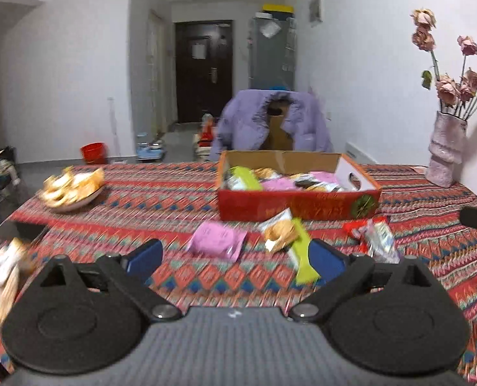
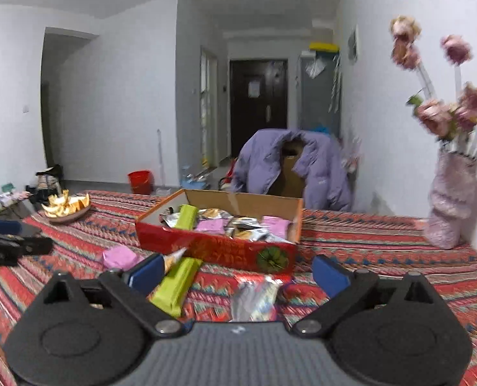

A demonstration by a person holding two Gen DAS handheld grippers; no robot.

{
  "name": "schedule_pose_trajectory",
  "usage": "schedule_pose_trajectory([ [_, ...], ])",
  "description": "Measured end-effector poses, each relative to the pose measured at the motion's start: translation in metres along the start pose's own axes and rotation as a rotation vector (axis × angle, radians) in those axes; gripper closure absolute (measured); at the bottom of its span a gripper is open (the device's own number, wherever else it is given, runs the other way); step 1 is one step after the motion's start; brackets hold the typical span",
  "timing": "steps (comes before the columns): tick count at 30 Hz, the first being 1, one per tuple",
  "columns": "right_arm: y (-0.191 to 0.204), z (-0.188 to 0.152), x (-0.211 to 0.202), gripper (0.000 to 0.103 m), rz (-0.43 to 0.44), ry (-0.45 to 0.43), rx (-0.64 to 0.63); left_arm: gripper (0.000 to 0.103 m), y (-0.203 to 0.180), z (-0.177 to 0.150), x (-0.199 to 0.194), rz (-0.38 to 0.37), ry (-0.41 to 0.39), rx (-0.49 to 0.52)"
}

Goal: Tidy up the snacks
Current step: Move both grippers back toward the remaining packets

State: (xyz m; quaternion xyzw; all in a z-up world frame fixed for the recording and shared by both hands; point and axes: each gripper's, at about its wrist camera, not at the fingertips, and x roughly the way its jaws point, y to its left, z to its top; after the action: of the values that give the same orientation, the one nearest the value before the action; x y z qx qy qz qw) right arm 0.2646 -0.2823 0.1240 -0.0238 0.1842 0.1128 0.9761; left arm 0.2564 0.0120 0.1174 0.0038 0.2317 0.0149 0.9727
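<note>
Landmark: red cardboard box (image 2: pixel 216 251), open-topped, mid-table on the patterned cloth (image 1: pixel 161 193), already part-filled with wrapped snacks.

Item 1. My left tongs (image 1: pixel 235 257): jaws spread wide, nothing between them, held over bare cloth on the near side of the box.

Item 2. My right tongs (image 2: pixel 238 273): jaws likewise wide and empty, near side of the box, towards its right corner.

Item 3. Pink packet (image 1: pixel 217 239): loose, flat on the cloth just in front of the box's left half.

Item 4. Biscuit packet (image 1: pixel 278 231): loose, in front of the box's middle, lying partly across item 5.

Item 5. Green bar (image 2: pixel 177 284): long, lying on a slant just in front of the box, beside my right tongs' left finger.

Item 6. Red and silver wrapper (image 2: pixel 257 292): crumpled, directly ahead between my right jaws, near the box front.

Item 7. Dish of golden pieces (image 1: pixel 72 186): well to the left of the box.

Handling note, my judgement: take item 6 with the right; lower until the pads straddle the wrapper's bulk, not its edge, and close gently, since foil slips and crushes. Left takes item 3 across its narrow width. Lift clear of the box wall before releasing.
</note>
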Motion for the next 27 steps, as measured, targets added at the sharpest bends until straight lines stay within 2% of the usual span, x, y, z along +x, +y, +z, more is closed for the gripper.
schedule_pose_trajectory([
  [5, 0.022, -0.053, -0.044, 0.0, -0.059, -0.007, -0.008, 0.004, 0.002, -0.047, -0.048, 0.03, -0.03, -0.005],
  [8, 0.034, -0.084, -0.065, 0.0, -0.061, 0.03, 0.007, 0.002, 0.002, -0.069, -0.072, 0.024, -0.037, -0.02],
  [11, 0.04, -0.104, -0.084, 0.0, -0.067, 0.056, 0.037, 0.002, -0.001, -0.085, -0.09, -0.013, -0.023, 0.015],
  [13, 0.044, -0.115, -0.093, 0.0, -0.047, 0.08, 0.053, 0.002, -0.003, -0.093, -0.099, -0.008, -0.03, 0.034],
  [18, 0.051, -0.127, -0.103, 0.0, -0.055, 0.092, 0.052, 0.002, -0.002, -0.105, -0.107, -0.012, -0.023, 0.022],
  [27, 0.053, -0.128, -0.092, 0.0, -0.066, 0.126, 0.028, 0.002, 0.0, -0.106, -0.092, 0.007, 0.018, 0.008],
])
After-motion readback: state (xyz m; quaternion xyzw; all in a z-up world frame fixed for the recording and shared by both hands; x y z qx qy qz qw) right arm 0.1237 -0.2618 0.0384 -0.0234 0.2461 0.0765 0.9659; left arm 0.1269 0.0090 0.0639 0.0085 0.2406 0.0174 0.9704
